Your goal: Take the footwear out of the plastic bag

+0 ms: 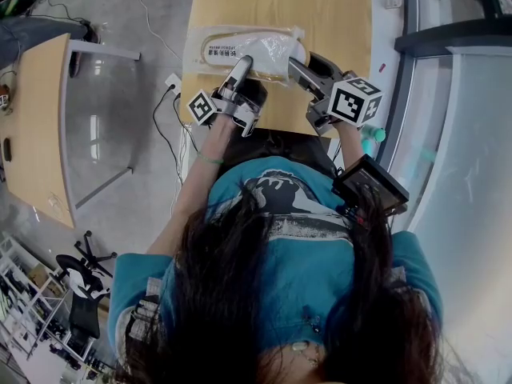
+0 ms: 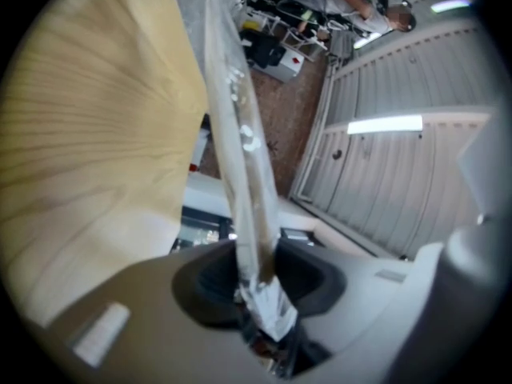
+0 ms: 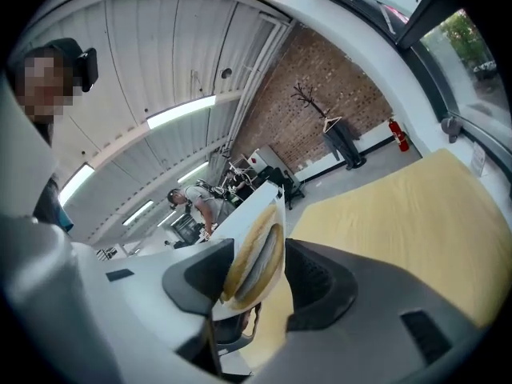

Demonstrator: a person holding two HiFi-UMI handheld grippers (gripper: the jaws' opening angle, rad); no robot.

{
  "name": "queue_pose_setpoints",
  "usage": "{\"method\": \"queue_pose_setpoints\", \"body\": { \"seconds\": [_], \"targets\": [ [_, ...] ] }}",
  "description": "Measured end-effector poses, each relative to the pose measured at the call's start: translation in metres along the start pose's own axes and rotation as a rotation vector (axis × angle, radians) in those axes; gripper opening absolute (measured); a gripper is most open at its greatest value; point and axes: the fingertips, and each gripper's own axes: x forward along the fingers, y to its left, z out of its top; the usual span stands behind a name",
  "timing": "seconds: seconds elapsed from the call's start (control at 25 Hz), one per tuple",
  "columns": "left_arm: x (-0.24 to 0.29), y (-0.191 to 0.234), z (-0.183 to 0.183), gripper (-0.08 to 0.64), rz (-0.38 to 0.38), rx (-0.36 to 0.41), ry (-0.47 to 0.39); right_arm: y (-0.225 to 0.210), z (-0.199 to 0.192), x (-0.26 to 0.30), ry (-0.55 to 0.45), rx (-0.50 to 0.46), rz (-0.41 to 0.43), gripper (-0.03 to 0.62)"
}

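A clear plastic bag (image 1: 232, 50) with a printed label lies on the wooden table (image 1: 320, 14), and a white slipper (image 1: 276, 54) with a tan edge shows at its right end. My left gripper (image 1: 242, 64) reaches onto the bag from the near side. In the left gripper view the bag's film (image 2: 240, 150) runs up from the left gripper (image 2: 258, 274), pinched and crumpled between the jaws. My right gripper (image 1: 294, 66) is at the slipper's right end. In the right gripper view the slipper (image 3: 256, 258) stands edge-on between the pads of the right gripper (image 3: 254, 282), above the tabletop (image 3: 400, 222).
A second wooden table (image 1: 40, 126) stands to the left, with cables (image 1: 172, 126) on the floor between them. A window wall (image 1: 448, 94) runs along the right. An office chair (image 1: 80, 270) is at the lower left. A person (image 3: 192, 202) stands at desks in the background.
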Motion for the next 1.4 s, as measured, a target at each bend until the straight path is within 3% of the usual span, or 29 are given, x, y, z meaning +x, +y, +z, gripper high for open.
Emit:
{"method": "queue_pose_setpoints", "body": {
  "seconds": [0.12,0.28,0.52,0.8,0.92,1.16,1.32,1.4],
  "targets": [
    [0.002,-0.001,0.002,0.112,0.002,0.021,-0.005,-0.002,0.0,0.0,-0.002,-0.037,-0.034,0.179],
    [-0.002,0.008,0.007,0.112,0.036,0.027,-0.027,-0.005,0.011,-0.006,-0.007,-0.236,-0.141,0.179],
    [-0.004,0.004,0.005,0.112,0.018,0.047,0.006,0.009,0.021,-0.01,0.001,-0.317,-0.053,0.179],
    [0.001,-0.011,-0.003,0.109,-0.066,-0.015,0.03,0.015,0.016,-0.004,0.024,-0.194,0.044,0.179],
    [-0.001,-0.013,0.002,0.11,-0.08,-0.019,-0.007,0.01,0.009,-0.001,0.054,-0.156,0.032,0.179],
    [-0.002,-0.022,0.019,0.109,-0.143,0.003,-0.102,0.006,-0.01,0.001,0.07,0.064,0.069,0.179],
    [-0.001,-0.023,0.02,0.107,-0.135,0.008,-0.144,0.0,-0.013,0.003,0.087,0.119,0.017,0.178],
    [0.0,-0.02,0.018,0.107,-0.112,0.032,-0.133,-0.006,-0.015,0.002,0.116,0.12,-0.022,0.125]
  ]
}}
